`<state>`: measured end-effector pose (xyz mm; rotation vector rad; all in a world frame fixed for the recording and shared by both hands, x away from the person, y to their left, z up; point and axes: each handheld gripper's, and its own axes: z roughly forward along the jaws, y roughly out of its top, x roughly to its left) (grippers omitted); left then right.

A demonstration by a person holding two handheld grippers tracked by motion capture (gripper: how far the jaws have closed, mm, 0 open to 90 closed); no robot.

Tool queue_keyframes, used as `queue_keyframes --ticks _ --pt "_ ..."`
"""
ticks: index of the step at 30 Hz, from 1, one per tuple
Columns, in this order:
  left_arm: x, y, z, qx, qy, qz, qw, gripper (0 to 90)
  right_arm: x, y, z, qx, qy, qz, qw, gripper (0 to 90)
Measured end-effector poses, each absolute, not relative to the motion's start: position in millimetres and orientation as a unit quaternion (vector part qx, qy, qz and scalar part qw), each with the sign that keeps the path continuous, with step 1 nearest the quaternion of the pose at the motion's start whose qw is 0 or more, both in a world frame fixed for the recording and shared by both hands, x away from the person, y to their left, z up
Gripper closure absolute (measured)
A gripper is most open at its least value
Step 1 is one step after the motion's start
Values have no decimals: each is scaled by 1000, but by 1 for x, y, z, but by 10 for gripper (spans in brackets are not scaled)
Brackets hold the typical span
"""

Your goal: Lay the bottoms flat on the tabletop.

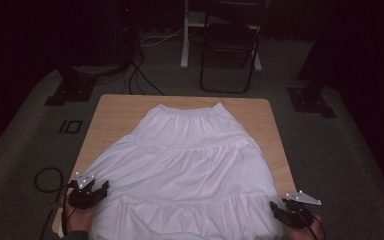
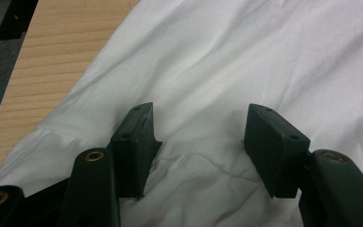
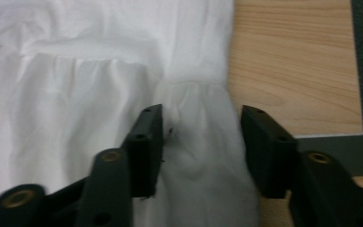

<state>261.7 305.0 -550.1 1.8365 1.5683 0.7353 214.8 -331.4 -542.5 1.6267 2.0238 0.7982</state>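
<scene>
1. Left tool (image 2: 198, 142): jaws spread, the skirt's (image 1: 190, 165) near left hem cloth lying between them; pads not pressing on it, nothing pinched.
2. Right tool (image 3: 201, 146): jaws spread astride the skirt's near right hem corner, ruffle between the pads, not yet clamped.
3. White skirt: spread flat on the surface (image 1: 115, 112), waistband at the far end, hem at the near edge.
4. Judgement: work is at its start. Both hem corners are approached; gripping and any folding or lifting remain undone.
</scene>
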Motion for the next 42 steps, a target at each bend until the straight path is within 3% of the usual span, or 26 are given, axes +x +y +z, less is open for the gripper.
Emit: queue_keyframes --ticks 4,5,20,22,25,28,33,42 --pt "262 305 -550 692 593 278 304 440 216 -329 -540 568 745 289 197 832" --pt "261 305 -550 692 593 278 304 439 216 -329 -539 569 746 283 200 858" --pt "240 286 -548 711 581 261 299 413 236 -378 -520 613 688 194 337 876" --pt "236 283 -547 713 581 257 296 413 237 -376 -520 615 687 191 338 862" --pt "231 280 -544 715 578 268 288 431 233 -369 -519 613 683 214 334 672" --pt "230 285 -538 687 577 302 322 432 225 -359 -517 603 680 283 308 567" --pt "246 295 -544 666 597 313 319 429 222 -335 -526 567 711 310 278 523" --pt "250 300 -550 681 606 284 298 424 227 -329 -545 574 729 289 238 514"
